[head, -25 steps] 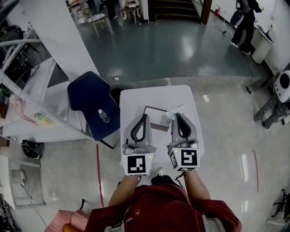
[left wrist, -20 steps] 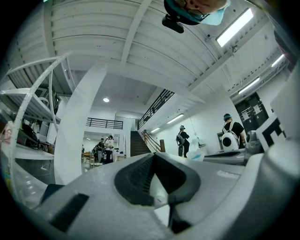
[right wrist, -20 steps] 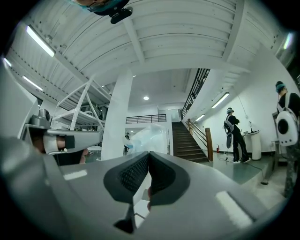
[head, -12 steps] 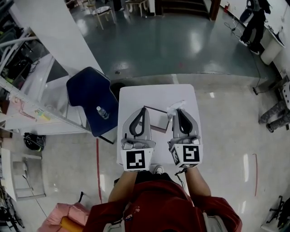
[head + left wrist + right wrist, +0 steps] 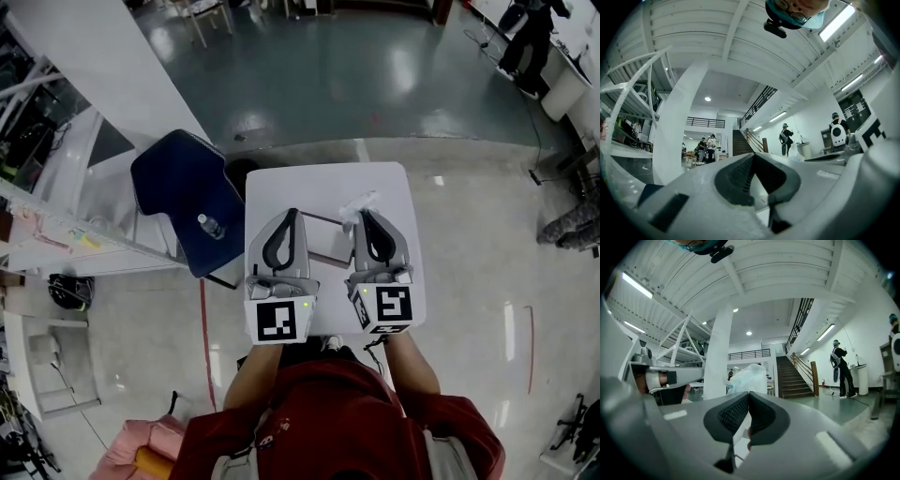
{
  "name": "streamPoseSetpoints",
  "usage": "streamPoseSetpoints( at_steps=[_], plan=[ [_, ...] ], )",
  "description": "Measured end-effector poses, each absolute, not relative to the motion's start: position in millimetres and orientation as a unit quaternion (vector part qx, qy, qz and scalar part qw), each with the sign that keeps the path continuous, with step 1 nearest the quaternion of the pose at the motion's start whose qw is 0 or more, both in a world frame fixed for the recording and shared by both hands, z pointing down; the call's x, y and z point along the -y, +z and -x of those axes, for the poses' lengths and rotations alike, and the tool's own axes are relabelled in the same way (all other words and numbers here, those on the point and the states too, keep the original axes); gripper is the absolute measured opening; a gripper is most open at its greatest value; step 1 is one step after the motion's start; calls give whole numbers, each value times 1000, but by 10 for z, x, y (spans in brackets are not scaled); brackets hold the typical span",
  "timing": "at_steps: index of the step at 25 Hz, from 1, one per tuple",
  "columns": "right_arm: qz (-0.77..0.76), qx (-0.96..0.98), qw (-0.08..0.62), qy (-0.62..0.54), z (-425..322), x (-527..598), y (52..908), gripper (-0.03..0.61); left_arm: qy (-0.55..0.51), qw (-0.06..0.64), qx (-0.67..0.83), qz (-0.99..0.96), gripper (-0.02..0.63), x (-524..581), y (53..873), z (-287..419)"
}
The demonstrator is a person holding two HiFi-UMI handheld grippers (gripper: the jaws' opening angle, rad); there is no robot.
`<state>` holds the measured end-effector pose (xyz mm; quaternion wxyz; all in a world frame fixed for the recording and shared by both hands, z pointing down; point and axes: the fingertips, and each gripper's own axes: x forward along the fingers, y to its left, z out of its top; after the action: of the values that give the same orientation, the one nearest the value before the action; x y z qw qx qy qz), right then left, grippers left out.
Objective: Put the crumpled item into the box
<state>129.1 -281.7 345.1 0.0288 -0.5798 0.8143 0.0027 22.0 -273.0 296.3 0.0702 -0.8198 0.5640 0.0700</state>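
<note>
On a small white table lies an open cardboard box, flanked by my two grippers. My left gripper is at the box's left side, with its jaws shut and nothing in them. My right gripper is at the box's right side, jaws also closed at the tips. The crumpled item, a wad of clear whitish plastic, lies on the table just past the right gripper's tips and rises behind them in the right gripper view. Whether it touches the tips I cannot tell.
A dark blue chair with a small bottle on its seat stands against the table's left side. White shelving runs along the far left. People stand at the far right across the floor.
The head view has shifted a little, so the table sits higher in the picture. Both grippers stay shut on either side of the box, and the plastic wad has not moved.
</note>
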Motion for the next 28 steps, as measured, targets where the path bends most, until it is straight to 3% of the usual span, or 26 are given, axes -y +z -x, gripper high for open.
streamPoseSetpoints(
  at_steps=[15,28],
  plan=[
    [568,-823,-9,-9,-840,3264,3676,6,72,52,-568,818,3,3160,3153,169],
    [550,-828,-97,-45,-695,3457,4371,6,67,42,-577,813,3,3299,3327,338]
  ],
)
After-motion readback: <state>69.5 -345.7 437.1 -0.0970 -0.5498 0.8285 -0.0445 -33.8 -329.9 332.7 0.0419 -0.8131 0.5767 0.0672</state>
